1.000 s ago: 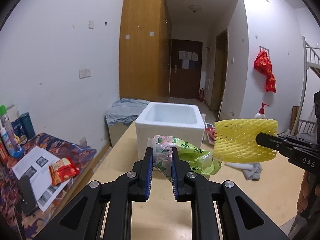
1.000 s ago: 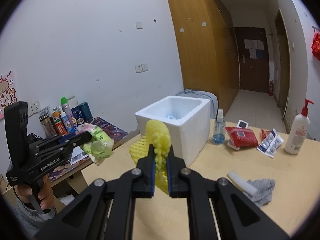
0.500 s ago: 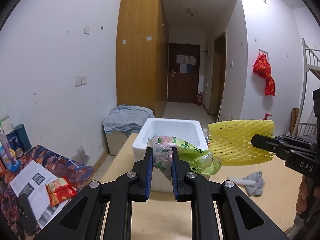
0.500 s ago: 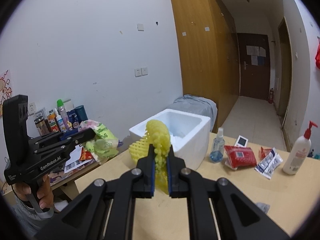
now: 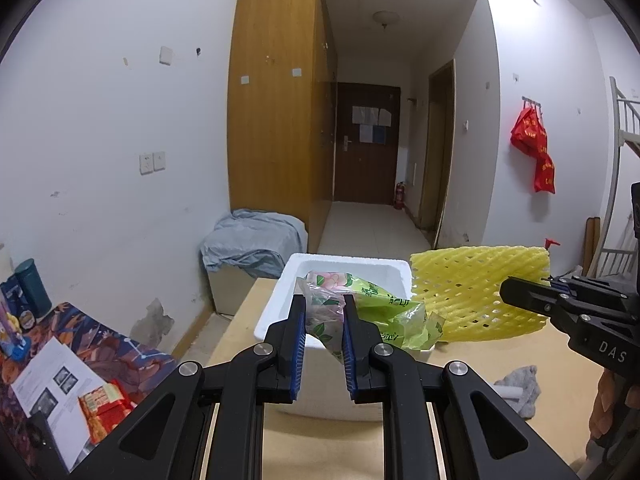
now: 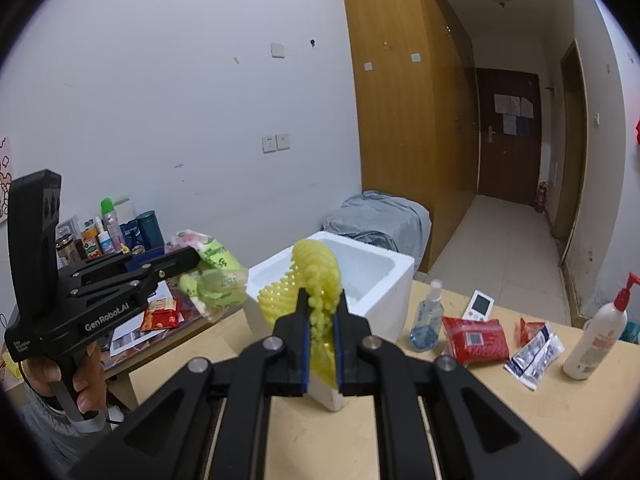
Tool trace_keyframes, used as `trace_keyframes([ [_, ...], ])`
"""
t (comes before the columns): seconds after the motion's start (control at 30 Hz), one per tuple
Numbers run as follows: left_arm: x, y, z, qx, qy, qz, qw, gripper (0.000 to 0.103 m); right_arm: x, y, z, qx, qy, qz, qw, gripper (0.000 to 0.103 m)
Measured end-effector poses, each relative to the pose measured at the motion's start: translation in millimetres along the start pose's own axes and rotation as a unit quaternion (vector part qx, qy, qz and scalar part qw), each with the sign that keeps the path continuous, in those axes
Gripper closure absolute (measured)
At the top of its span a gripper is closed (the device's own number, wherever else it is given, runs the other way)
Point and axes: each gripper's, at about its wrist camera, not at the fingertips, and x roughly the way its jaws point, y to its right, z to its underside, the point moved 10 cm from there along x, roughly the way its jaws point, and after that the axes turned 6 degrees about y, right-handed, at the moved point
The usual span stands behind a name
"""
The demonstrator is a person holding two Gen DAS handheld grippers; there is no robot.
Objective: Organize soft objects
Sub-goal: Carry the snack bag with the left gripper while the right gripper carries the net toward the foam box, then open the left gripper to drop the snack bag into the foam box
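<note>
Both grippers now sit closer to the white foam box [image 5: 344, 280] than a second ago. We find the left gripper [image 5: 323, 320] clamped on a green plastic bag [image 5: 380, 304], and the right gripper [image 6: 321, 320] clamped on yellow foam netting [image 6: 316, 276], both above the box's near edge.

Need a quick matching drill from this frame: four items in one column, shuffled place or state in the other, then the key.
1. yellow foam net
2. green plastic bag
3. white foam box
4. pump bottle

A. open-topped, on the table
B. pinched in the left gripper
C. standing at the table's right end
D. pinched in the right gripper

Pairs: 1-D, 2-B, 3-A, 4-C
</note>
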Motion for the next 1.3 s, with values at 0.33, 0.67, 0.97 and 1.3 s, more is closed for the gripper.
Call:
trace_keyframes([
  [0.33,41,0,-7,0.003,-0.015,-0.002,0.9999,0.085,30,12,-8,-0.011,-0.002,0.004,1.000,0.091],
  [0.67,81,0,-8,0.004,-0.034,0.000,0.9994,0.085,50,28,-10,-0.008,-0.008,0.016,1.000,0.091],
  [0.97,101,-3,-4,0.005,-0.045,0.003,0.9990,0.085,64,41,-11,0.002,-0.013,0.023,1.000,0.091],
  [1.3,116,-1,2,0.018,-0.053,-0.001,0.9984,0.084,63,48,-12,0.010,-0.009,0.029,0.999,0.091],
])
